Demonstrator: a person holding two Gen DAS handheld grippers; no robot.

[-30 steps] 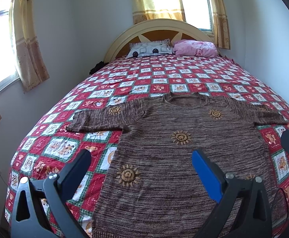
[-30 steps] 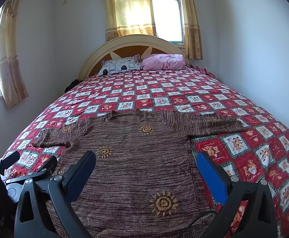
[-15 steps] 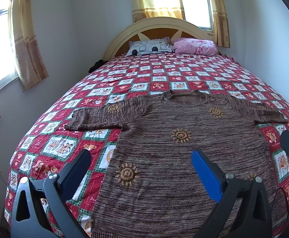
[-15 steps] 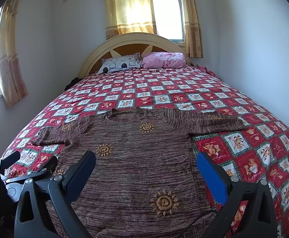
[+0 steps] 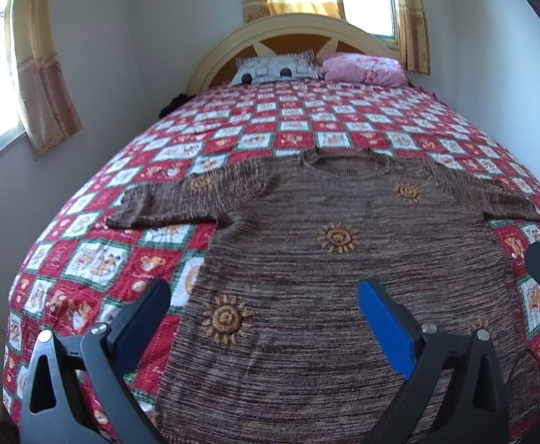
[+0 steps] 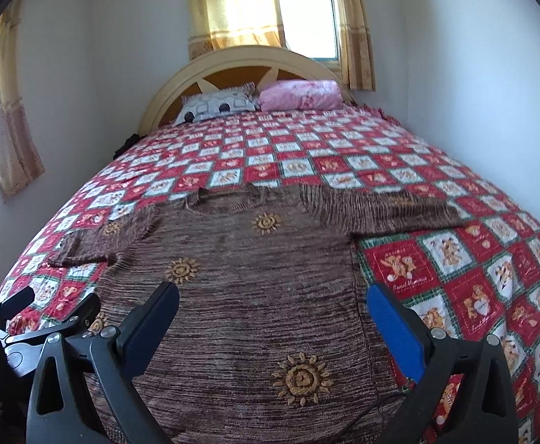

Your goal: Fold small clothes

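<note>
One brown knitted sweater (image 5: 325, 259) is lying flat, sleeves spread, along the bed's (image 6: 344, 155) foot edge. The left gripper (image 5: 262, 318) and right gripper (image 6: 271, 318) are hovering above its hem, jaws spread wide, gripping nothing. Advisably, pinch both hem corners together, lifting evenly. Two pillows are resting at the head edge.

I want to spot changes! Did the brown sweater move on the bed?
No. The brown sweater lies on the same squares of the quilt; its collar meets the same row. Only the camera tilted.
</note>
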